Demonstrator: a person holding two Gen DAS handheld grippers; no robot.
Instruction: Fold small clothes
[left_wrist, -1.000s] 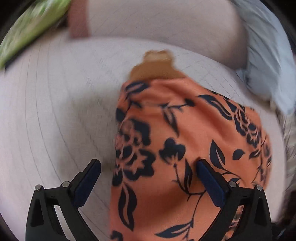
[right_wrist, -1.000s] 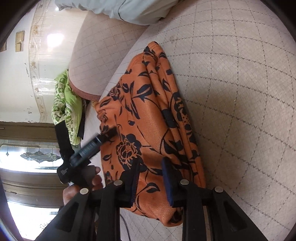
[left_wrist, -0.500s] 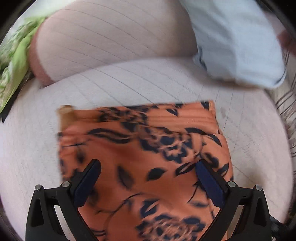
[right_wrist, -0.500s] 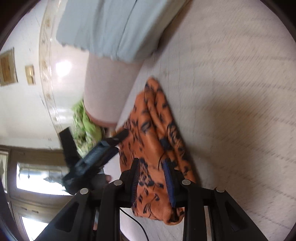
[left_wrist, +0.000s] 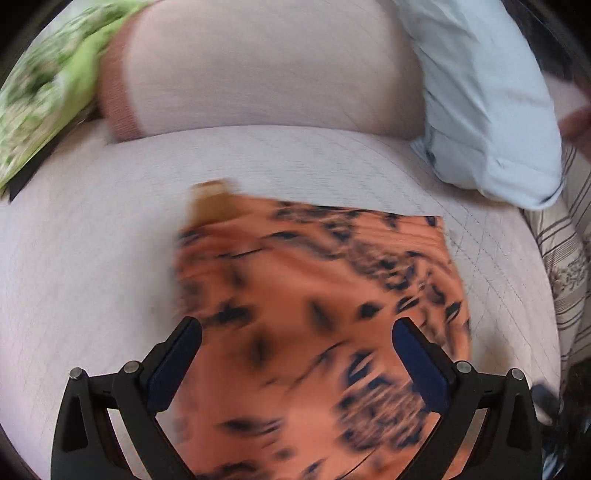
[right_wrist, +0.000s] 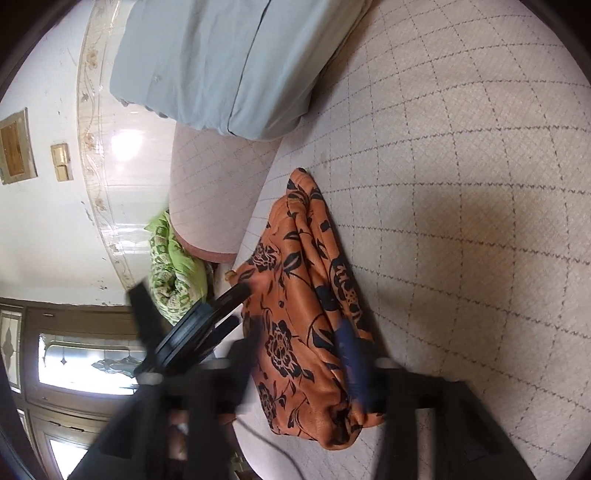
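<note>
1. My right gripper (right_wrist: 306, 354) is just opening its jaws around the folded orange cloth (right_wrist: 303, 295), gripping nothing.
2. My left gripper (left_wrist: 295, 354) is hanging wide open over the cloth lying on the sofa (left_wrist: 92, 258).

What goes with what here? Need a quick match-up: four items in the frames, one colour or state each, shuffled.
Items:
1. folded floral garment
2. shirt
3. crumpled cloth
4. right claw

Descriptions:
A. light blue, lying against the sofa backrest
B. green and white print, beyond the sofa's end
C. orange with dark flowers, lying on the seat
D. jaws just opened, standing either side of the fabric

Pairs: 1-C, 2-A, 3-B, 4-D
</note>
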